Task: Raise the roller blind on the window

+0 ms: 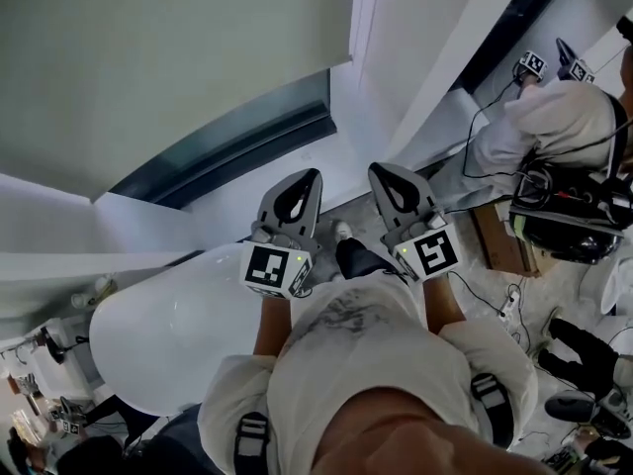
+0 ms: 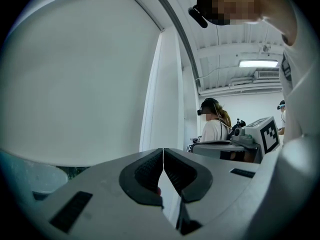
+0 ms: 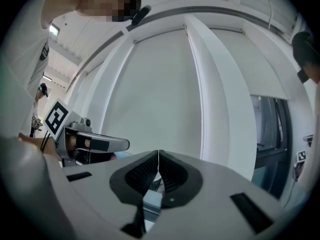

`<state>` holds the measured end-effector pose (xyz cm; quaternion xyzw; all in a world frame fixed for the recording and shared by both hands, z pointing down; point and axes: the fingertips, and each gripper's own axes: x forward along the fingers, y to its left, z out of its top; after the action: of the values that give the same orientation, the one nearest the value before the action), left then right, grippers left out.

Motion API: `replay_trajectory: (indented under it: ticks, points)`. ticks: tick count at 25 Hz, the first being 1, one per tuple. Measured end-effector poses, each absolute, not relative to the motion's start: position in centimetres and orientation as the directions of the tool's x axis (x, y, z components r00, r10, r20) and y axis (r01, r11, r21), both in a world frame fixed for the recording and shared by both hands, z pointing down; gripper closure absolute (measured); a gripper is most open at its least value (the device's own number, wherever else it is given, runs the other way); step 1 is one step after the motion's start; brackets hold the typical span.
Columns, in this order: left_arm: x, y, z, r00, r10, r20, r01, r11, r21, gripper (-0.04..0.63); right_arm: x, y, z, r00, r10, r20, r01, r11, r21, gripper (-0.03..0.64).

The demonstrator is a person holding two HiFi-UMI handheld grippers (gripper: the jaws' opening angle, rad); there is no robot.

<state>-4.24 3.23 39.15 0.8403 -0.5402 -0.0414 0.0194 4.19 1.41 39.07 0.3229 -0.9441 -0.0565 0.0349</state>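
Observation:
The pale grey roller blind covers most of the window, with a dark strip of glass showing below its bottom edge. It fills the left gripper view and the middle of the right gripper view. A thin cord hangs along the white pillar beside it. My left gripper and right gripper are held side by side in front of my chest, short of the window, both shut with nothing seen between the jaws. Neither touches the blind or the cord.
A white round table stands at my lower left. Another person with grippers crouches at the right among cables and gear and a cardboard box. A person wearing a headset stands further back.

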Motion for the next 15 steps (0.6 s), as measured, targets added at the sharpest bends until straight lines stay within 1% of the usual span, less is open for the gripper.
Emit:
replay_trajectory:
  ticks: [15]
  points:
    - [-1.9, -8.6, 39.0, 0.456, -0.890, -0.023, -0.888, -0.456, 0.064, 0.584, 5.5, -8.3, 38.8, -0.788, -0.616, 0.021, -0.613, 0.786, 0.077, 0.555]
